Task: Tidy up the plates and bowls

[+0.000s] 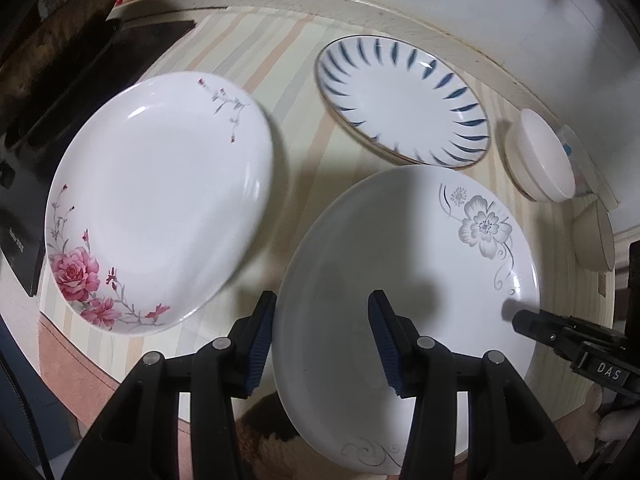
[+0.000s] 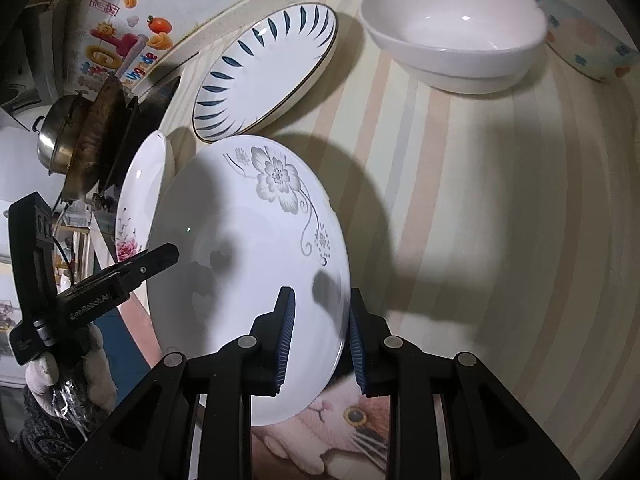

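A white plate with a grey flower point(image 1: 400, 272) is held tilted above the striped tablecloth; it also shows in the right wrist view point(image 2: 248, 264). My right gripper point(image 2: 322, 340) is shut on its near rim, one pad on each face. My left gripper point(image 1: 322, 340) is open, its jaws straddling the plate's left rim without closing on it. A white plate with pink roses point(image 1: 160, 208) lies left of it, seen edge-on in the right wrist view point(image 2: 140, 200). A blue-leaf patterned plate point(image 1: 400, 100) lies behind point(image 2: 264, 76).
Stacked white bowls point(image 2: 452, 40) and a bowl with coloured flowers point(image 2: 580, 36) sit at the far right of the table point(image 2: 480, 200). Dark pans and a steel pot point(image 2: 60, 132) stand at the left edge. A cat-print mat point(image 2: 344, 428) lies under the held plate.
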### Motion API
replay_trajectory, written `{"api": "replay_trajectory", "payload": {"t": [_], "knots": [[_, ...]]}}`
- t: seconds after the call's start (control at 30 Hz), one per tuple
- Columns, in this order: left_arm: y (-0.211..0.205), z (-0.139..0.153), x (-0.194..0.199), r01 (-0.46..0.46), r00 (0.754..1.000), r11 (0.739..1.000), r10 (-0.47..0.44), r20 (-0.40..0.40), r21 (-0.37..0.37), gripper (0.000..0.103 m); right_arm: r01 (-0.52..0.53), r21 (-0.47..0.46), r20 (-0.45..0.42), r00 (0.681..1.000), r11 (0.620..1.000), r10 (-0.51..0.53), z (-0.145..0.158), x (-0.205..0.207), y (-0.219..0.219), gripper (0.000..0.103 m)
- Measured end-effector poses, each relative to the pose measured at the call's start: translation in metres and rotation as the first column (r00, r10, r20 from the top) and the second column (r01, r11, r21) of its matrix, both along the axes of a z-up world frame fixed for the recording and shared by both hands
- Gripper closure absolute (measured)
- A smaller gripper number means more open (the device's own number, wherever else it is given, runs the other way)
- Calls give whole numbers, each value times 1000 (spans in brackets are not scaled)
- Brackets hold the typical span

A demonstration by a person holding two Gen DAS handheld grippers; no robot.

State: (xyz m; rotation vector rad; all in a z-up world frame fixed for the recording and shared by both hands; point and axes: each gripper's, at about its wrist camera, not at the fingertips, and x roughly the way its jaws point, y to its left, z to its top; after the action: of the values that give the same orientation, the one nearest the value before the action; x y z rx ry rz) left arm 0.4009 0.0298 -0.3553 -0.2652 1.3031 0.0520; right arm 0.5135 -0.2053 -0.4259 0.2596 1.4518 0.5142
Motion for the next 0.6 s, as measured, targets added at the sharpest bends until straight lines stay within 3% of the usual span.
{"api": "replay_trajectory", "payload": {"t": [0.3, 0.6], "knots": [[-42, 18, -6, 57, 998, 998, -57, 19, 1, 59, 47, 4, 42, 998, 999, -47, 30, -15, -41, 75], [-98, 23, -13, 160, 987, 987, -160, 22, -6, 59, 135, -12, 32, 990, 991, -135, 33, -37, -102, 75]]}}
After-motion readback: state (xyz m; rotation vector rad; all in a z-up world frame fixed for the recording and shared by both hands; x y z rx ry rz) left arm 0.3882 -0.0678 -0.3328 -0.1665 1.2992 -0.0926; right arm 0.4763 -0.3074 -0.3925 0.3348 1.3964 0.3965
